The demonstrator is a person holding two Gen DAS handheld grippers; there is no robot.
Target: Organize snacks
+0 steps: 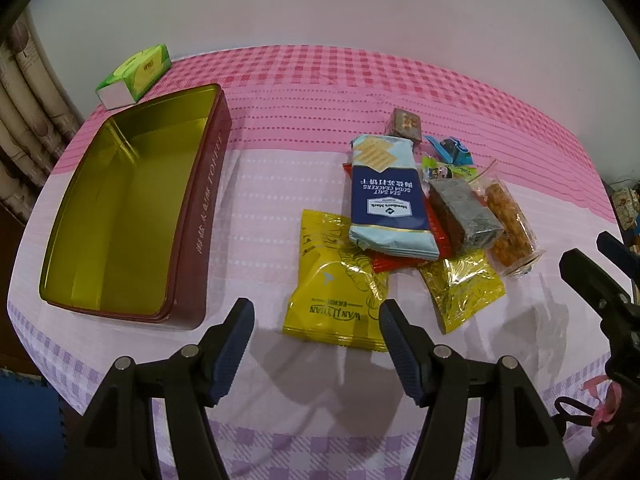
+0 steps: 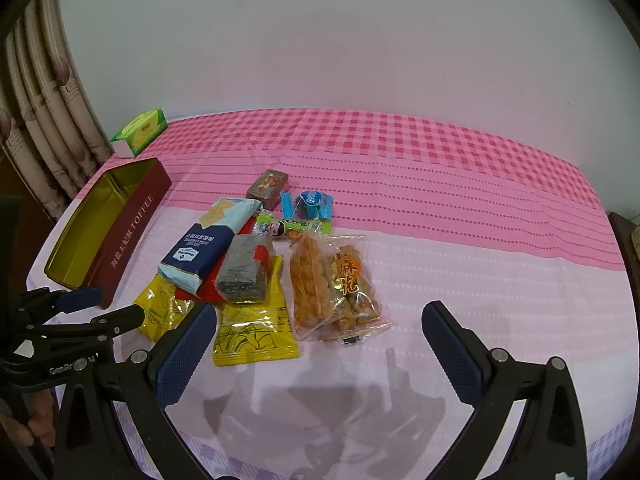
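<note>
An open dark-red toffee tin [image 1: 208,184] [image 2: 132,216] with a gold inside stands on the left, with nothing in it. The snack pile lies to its right. It holds a blue soda cracker pack [image 1: 386,200] [image 2: 200,248], two yellow packets [image 1: 336,288] [image 2: 252,332], a dark seaweed block [image 1: 464,212] [image 2: 244,276], a bag of fried twists [image 1: 508,220] [image 2: 336,288], a red packet [image 1: 392,262], a small brown box [image 1: 406,126] [image 2: 268,186] and small candies [image 2: 308,202]. My left gripper [image 1: 315,306] [image 2: 116,303] hovers open over the near yellow packet. My right gripper [image 2: 318,309] [image 1: 586,248] is open just in front of the twists bag, holding nothing.
A green tissue box [image 1: 136,72] [image 2: 140,132] sits at the far left corner, behind the tin. The pink and lilac checked cloth [image 2: 480,240] covers the table up to a white wall. Curtains [image 2: 44,128] hang at the left. A hand [image 2: 40,424] grips the left tool.
</note>
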